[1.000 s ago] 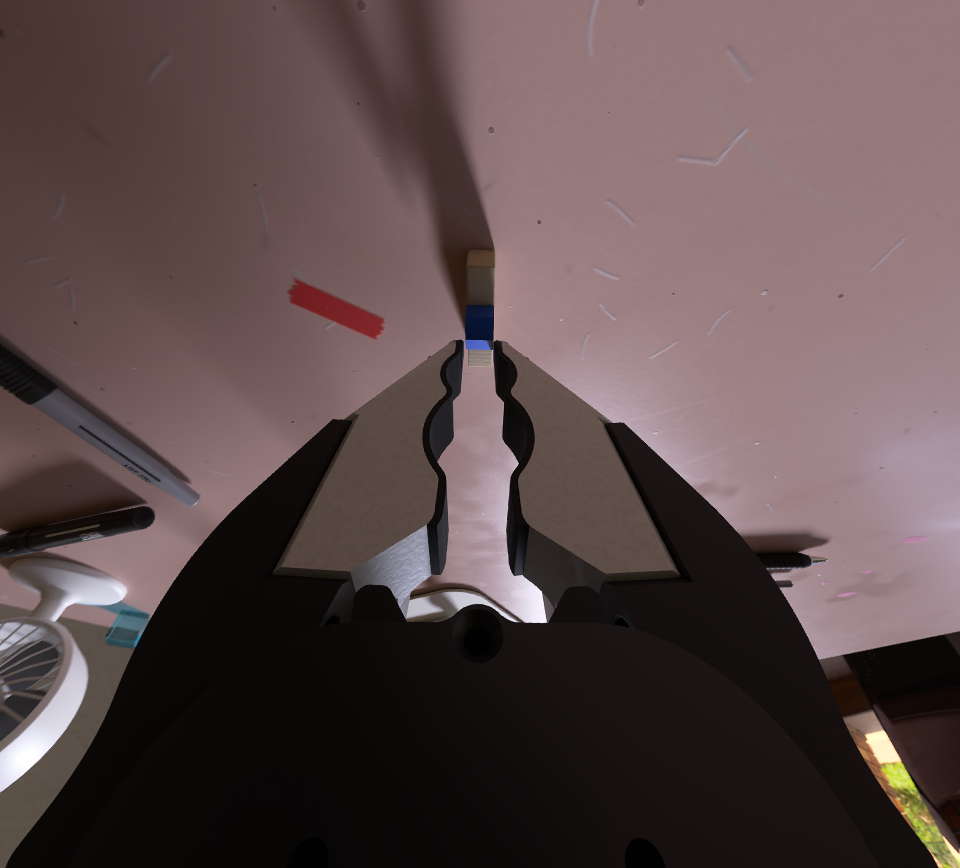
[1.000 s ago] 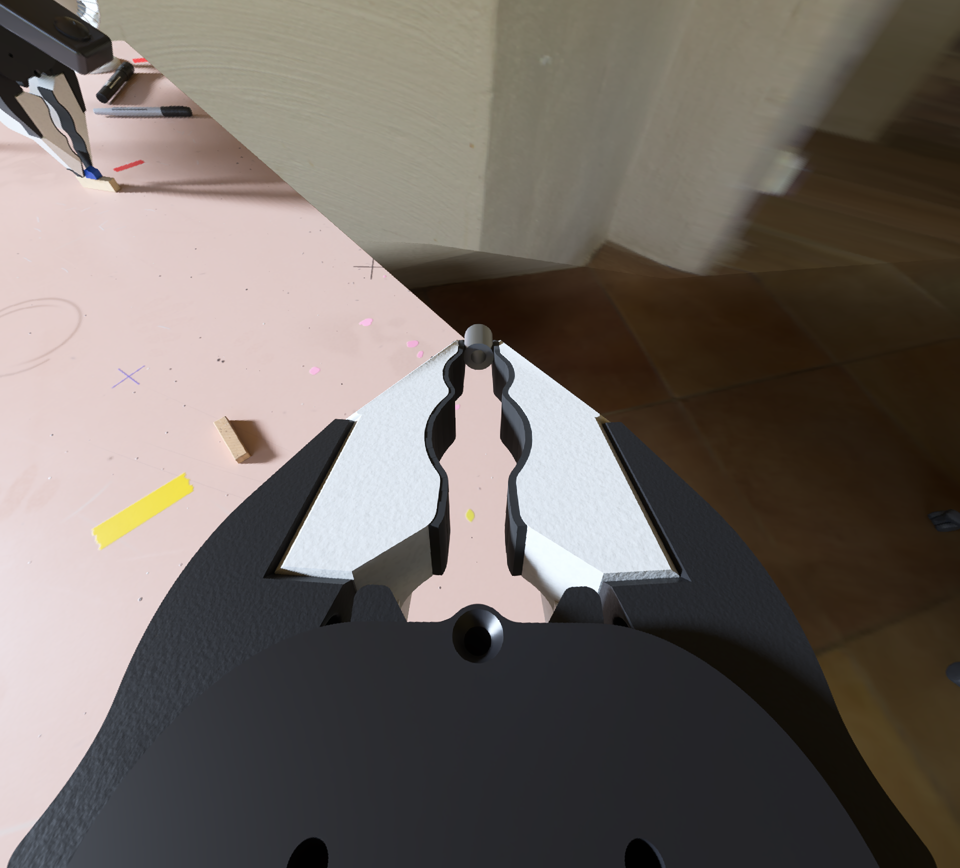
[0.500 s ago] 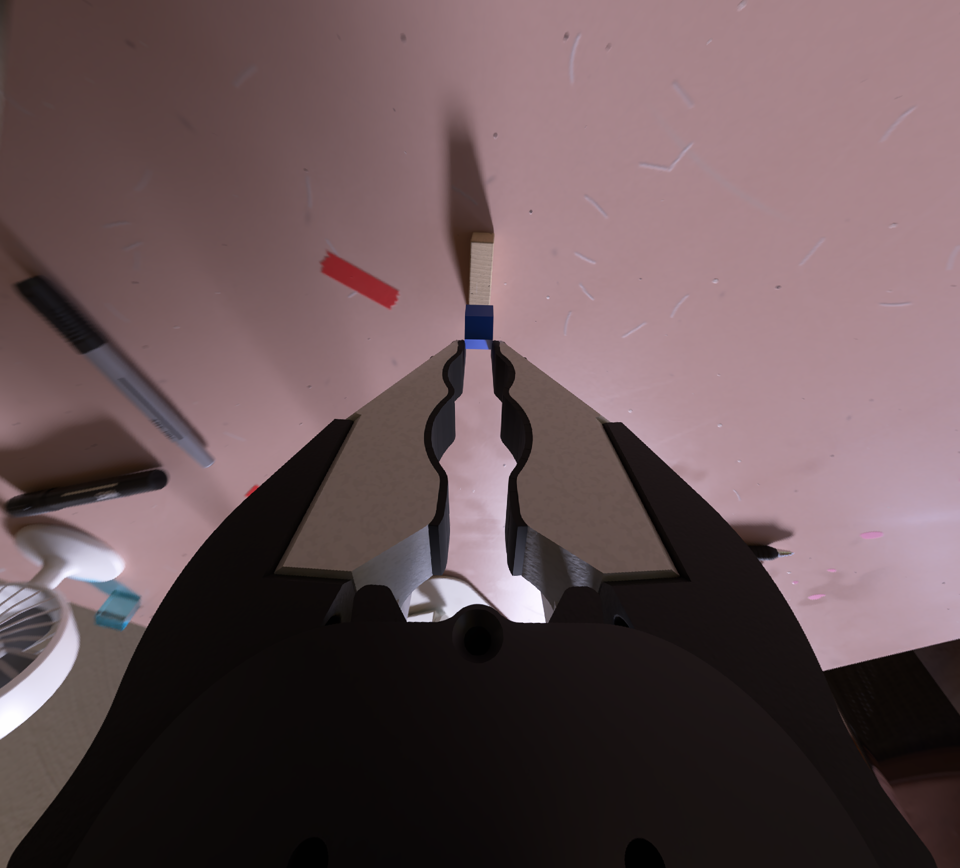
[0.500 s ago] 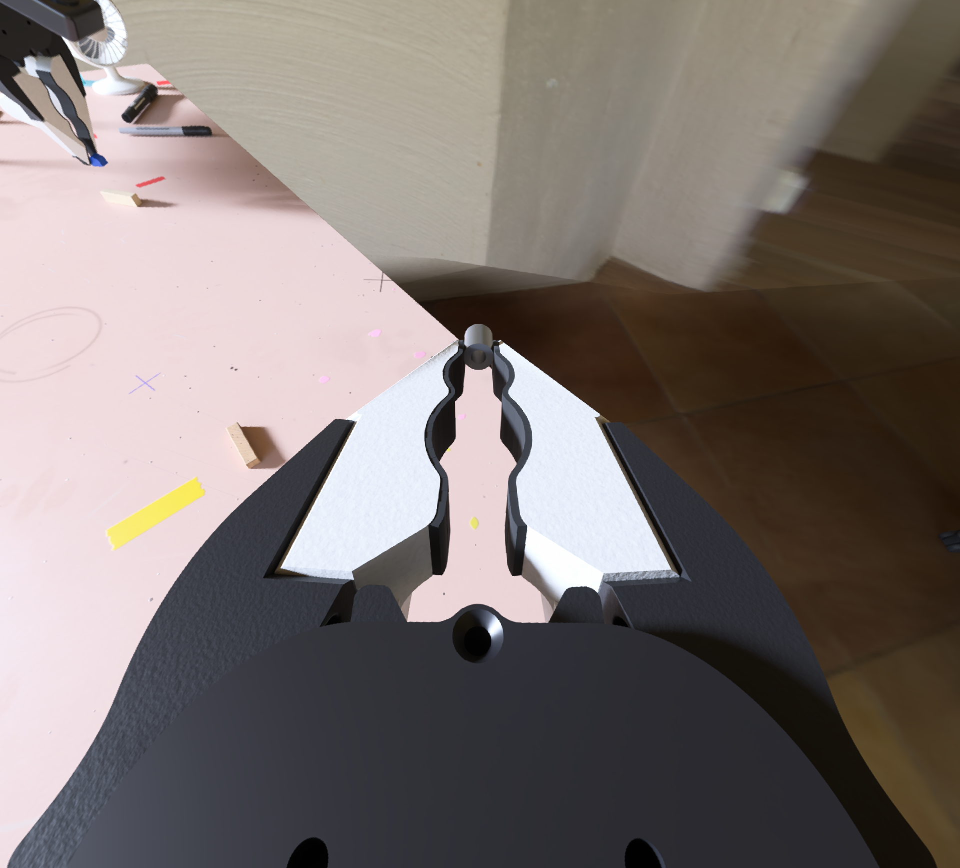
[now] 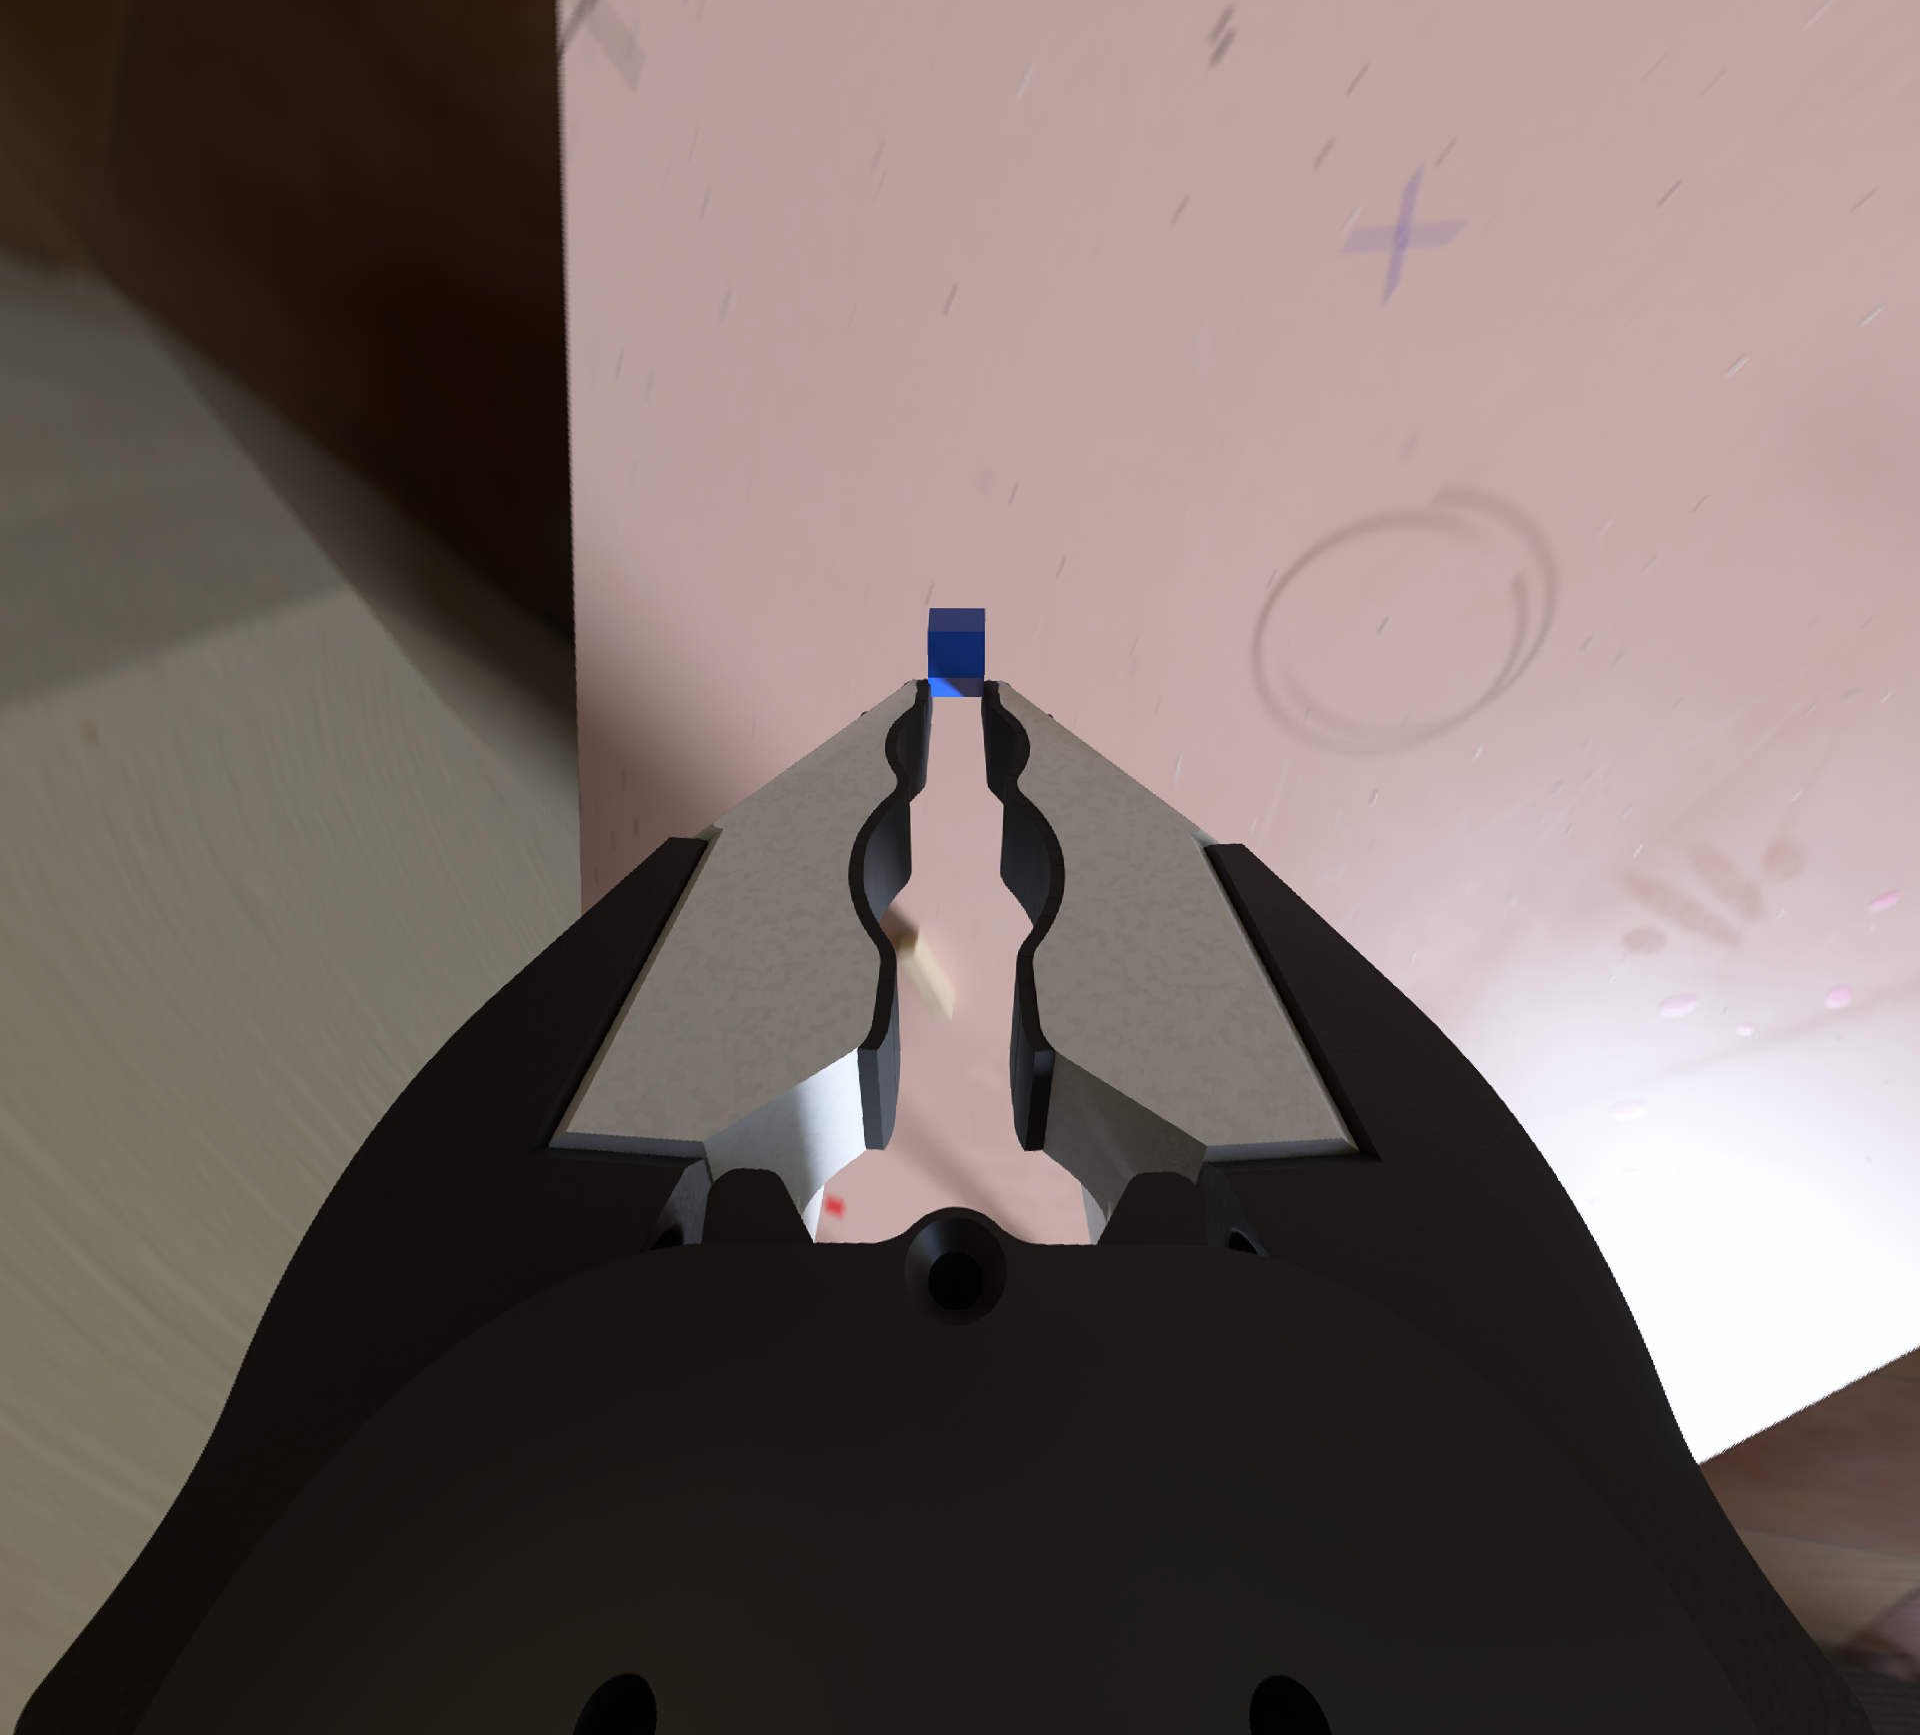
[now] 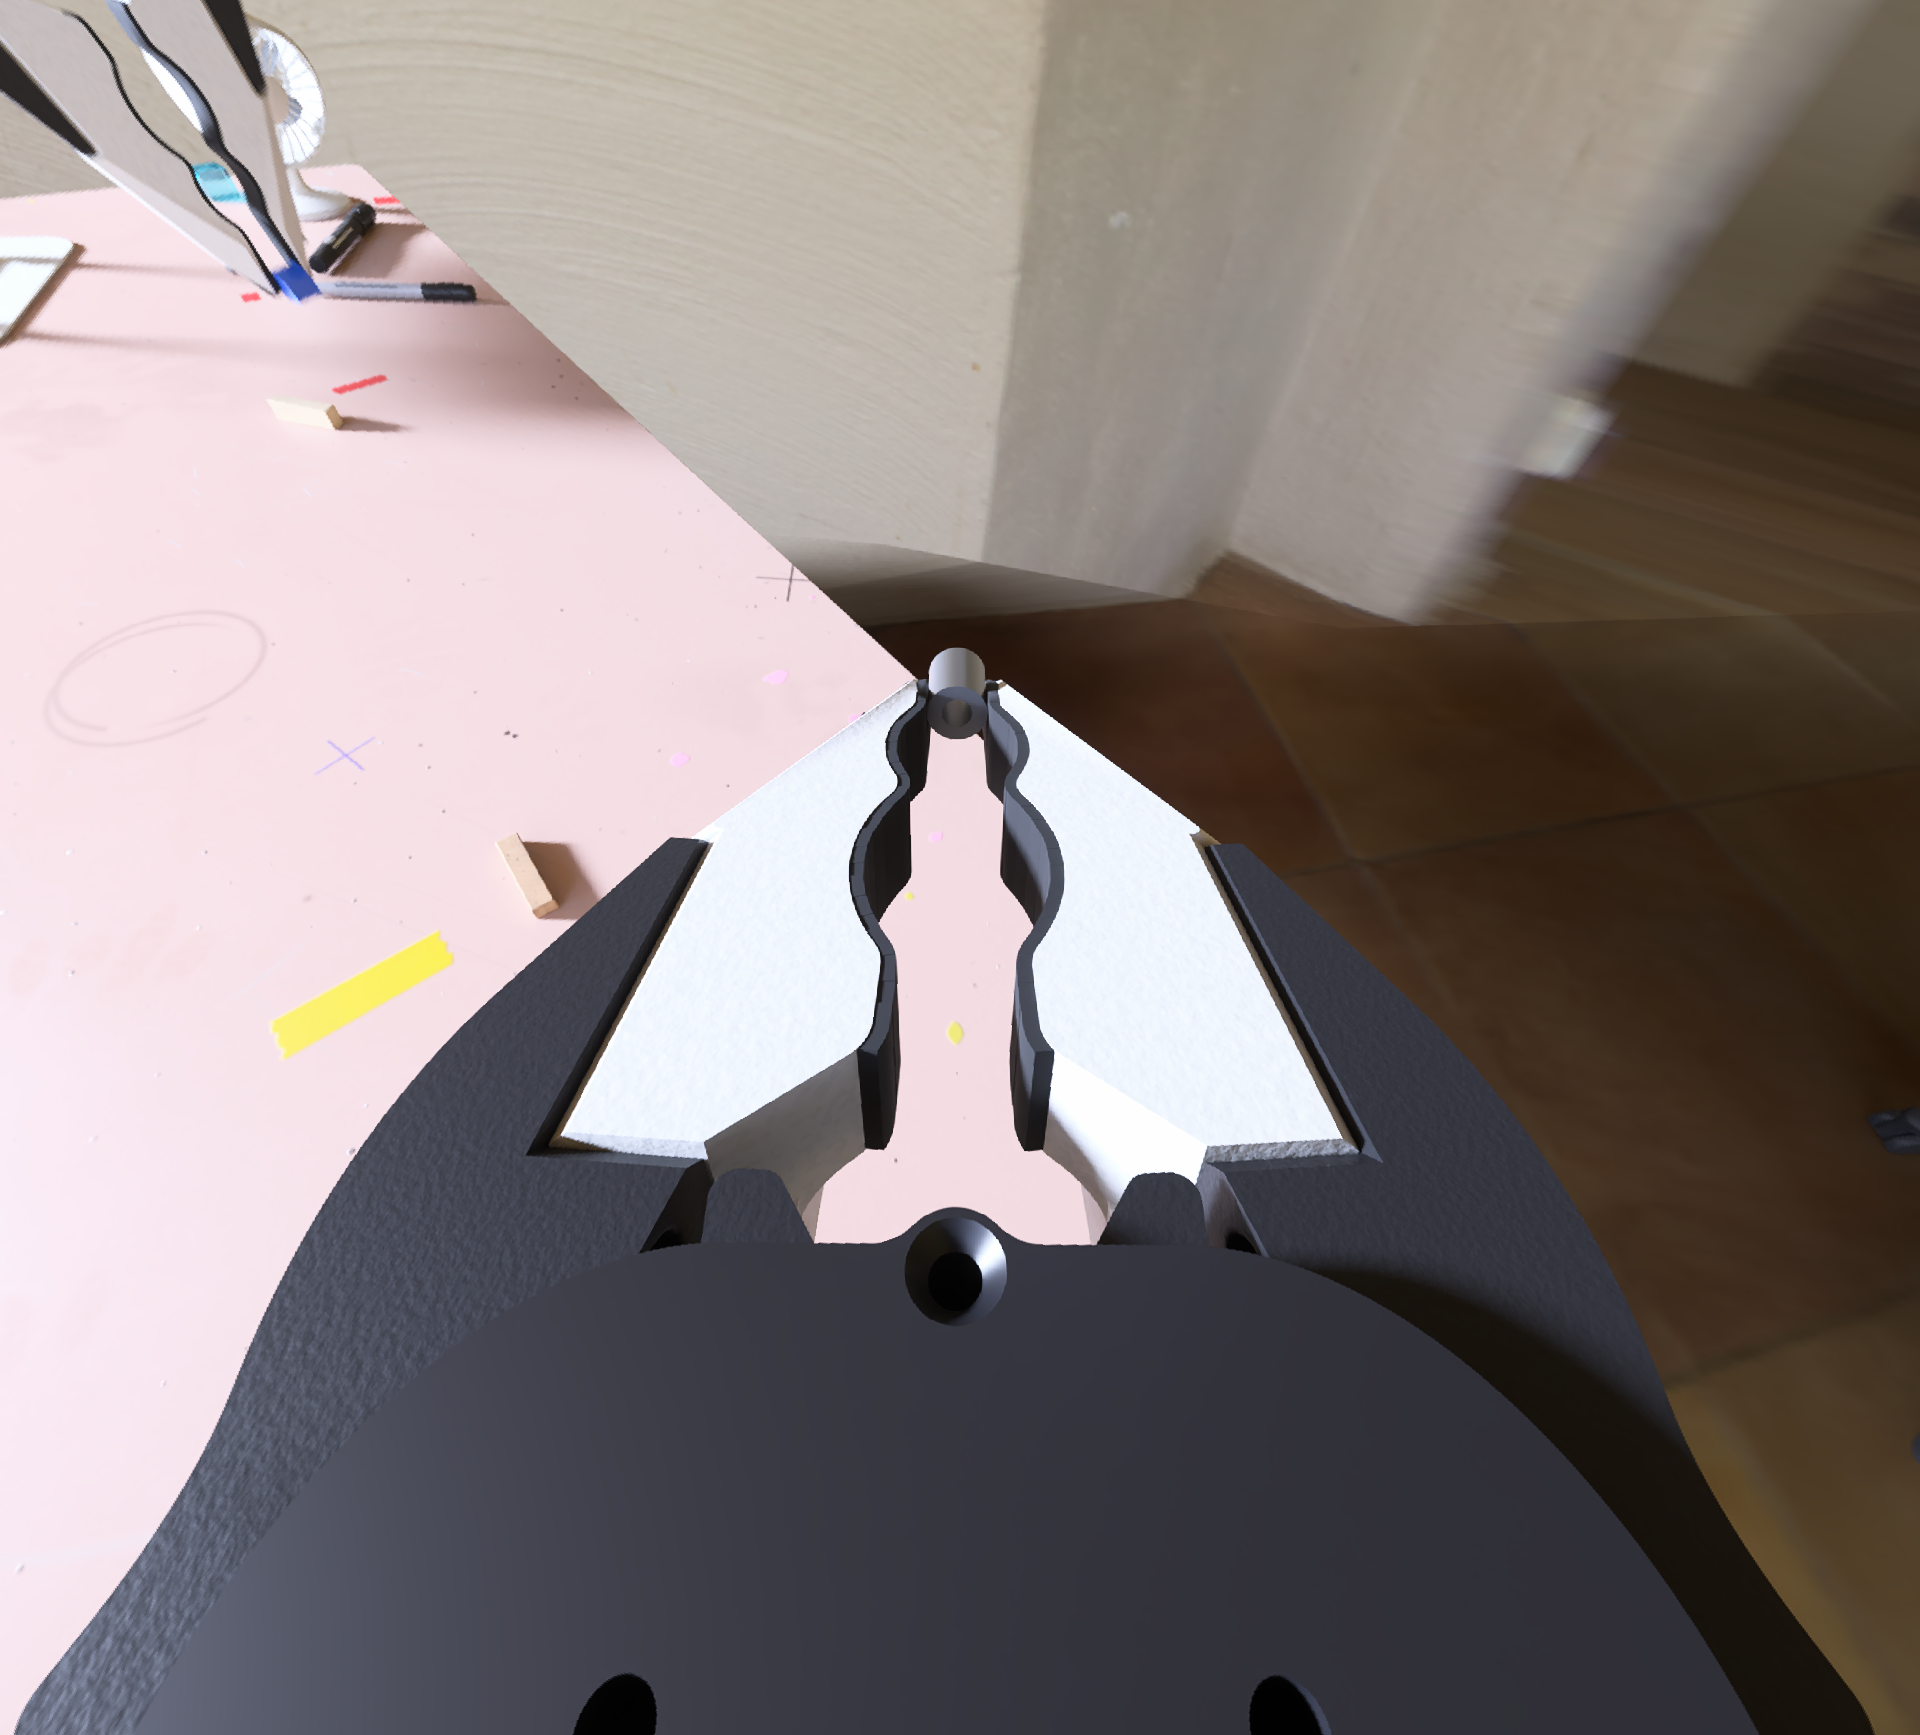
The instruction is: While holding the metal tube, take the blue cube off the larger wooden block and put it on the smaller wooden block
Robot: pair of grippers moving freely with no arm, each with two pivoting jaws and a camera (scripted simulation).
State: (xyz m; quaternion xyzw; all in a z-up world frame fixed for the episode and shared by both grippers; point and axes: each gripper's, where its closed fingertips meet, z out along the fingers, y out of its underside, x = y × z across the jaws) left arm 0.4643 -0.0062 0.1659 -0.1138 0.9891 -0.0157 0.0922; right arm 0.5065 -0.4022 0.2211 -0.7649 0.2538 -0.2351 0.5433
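In the left wrist view the left claw (image 5: 956,686) fills the lower half of the frame, and its two tips are clamped on the blue cube (image 5: 956,652), which juts out just past them at the centre, lifted clear of the pink desk (image 5: 1195,251) behind it. Through the gap between the fingers, lower in the frame, a blurred wooden block (image 5: 928,966) lies on the desk; which of the two blocks it is cannot be told there. Farther up and to the right a drawn ring (image 5: 1403,631) and a faint purple cross (image 5: 1401,234) mark the desk. In the right wrist view the right claw (image 6: 957,711) likewise takes up the lower half, its tips closed on the metal tube (image 6: 956,688), a short grey cylinder whose open end faces the camera, held at the centre of the frame over the desk's edge. Just left of that claw lie a yellow tape strip (image 6: 362,994) and, a little above it, the smaller wooden block (image 6: 528,875), flat on the desk. Farther off, toward the upper left, the larger wooden block (image 6: 303,413) rests on the desk with its top bare, near a red mark (image 6: 360,383). Beyond it, in the upper left corner, the left claw hangs tilted above the desk with the cube at its tips, and behind it lie two markers (image 6: 400,291) and a white fan (image 6: 296,116).
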